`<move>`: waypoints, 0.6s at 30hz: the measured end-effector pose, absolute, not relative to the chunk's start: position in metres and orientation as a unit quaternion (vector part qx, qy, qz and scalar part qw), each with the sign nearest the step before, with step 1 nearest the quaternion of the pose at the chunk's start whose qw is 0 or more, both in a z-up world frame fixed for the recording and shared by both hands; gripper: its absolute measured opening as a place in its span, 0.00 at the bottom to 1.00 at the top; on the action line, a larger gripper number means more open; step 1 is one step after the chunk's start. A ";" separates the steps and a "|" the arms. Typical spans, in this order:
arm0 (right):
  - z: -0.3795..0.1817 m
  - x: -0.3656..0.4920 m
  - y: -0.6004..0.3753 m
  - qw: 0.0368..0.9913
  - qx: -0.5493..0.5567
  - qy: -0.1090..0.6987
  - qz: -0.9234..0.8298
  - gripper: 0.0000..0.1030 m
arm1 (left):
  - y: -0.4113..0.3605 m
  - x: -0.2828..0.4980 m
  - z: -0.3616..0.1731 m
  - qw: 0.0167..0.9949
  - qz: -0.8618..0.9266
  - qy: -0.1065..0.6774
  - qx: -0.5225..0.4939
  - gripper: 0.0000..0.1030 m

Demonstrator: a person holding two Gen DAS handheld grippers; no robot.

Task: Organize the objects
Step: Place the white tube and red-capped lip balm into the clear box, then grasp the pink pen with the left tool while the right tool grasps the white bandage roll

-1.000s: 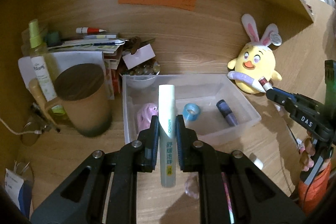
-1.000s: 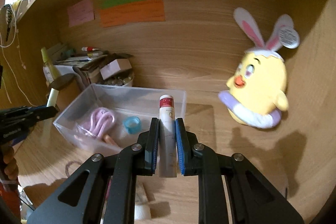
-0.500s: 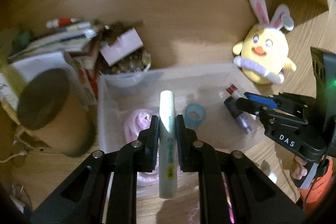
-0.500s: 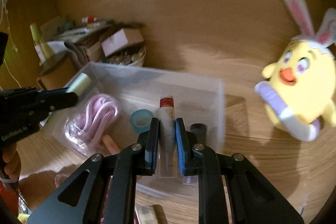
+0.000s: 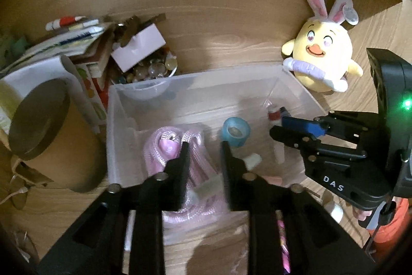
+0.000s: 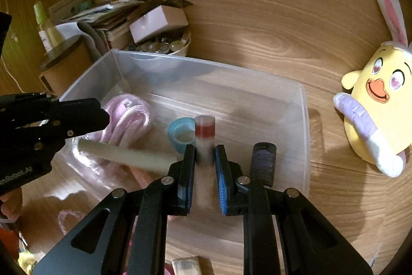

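Dropping items into the clear bin [image 6: 303, 120], left gripper [image 5: 204, 148] gapes empty above the pale tube [image 6: 123, 153], right gripper [image 6: 204, 153] loosens around the red-capped tube [image 6: 204, 135] at frame centre; pulling clear seems next

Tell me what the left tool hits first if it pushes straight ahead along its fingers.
Probably the pink rope bundle in the clear bin: it lies directly ahead of the open left tool, with the pale tube lying across it. Depth is unclear.
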State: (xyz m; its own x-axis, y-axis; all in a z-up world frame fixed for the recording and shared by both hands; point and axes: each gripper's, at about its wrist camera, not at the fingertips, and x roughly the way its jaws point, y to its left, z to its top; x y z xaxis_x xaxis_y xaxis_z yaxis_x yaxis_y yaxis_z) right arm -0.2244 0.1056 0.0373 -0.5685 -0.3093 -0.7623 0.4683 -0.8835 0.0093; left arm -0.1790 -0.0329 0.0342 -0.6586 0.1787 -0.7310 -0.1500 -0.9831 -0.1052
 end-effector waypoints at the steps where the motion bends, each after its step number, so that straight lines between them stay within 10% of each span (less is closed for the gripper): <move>1: 0.039 -0.223 0.106 0.222 0.408 0.096 -0.881 0.15 | -0.034 -0.177 0.037 0.088 0.913 -0.018 -0.399 0.40; 13: 0.076 -0.172 0.139 0.212 0.348 0.080 -0.910 0.47 | -0.033 -0.126 0.060 0.063 0.935 -0.013 -0.350 0.93; 18: 0.079 -0.148 0.154 0.210 0.338 0.071 -0.915 0.53 | -0.029 -0.107 0.053 0.063 0.933 -0.002 -0.355 0.95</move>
State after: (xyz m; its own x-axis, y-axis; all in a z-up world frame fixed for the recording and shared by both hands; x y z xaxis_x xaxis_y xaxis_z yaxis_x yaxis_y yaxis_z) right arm -0.1477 0.1535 0.0793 -0.6836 -0.3362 -0.6478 0.4320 -0.9018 0.0121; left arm -0.1065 -0.0291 0.0532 -0.7407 0.1190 -0.6612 -0.1168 -0.9920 -0.0477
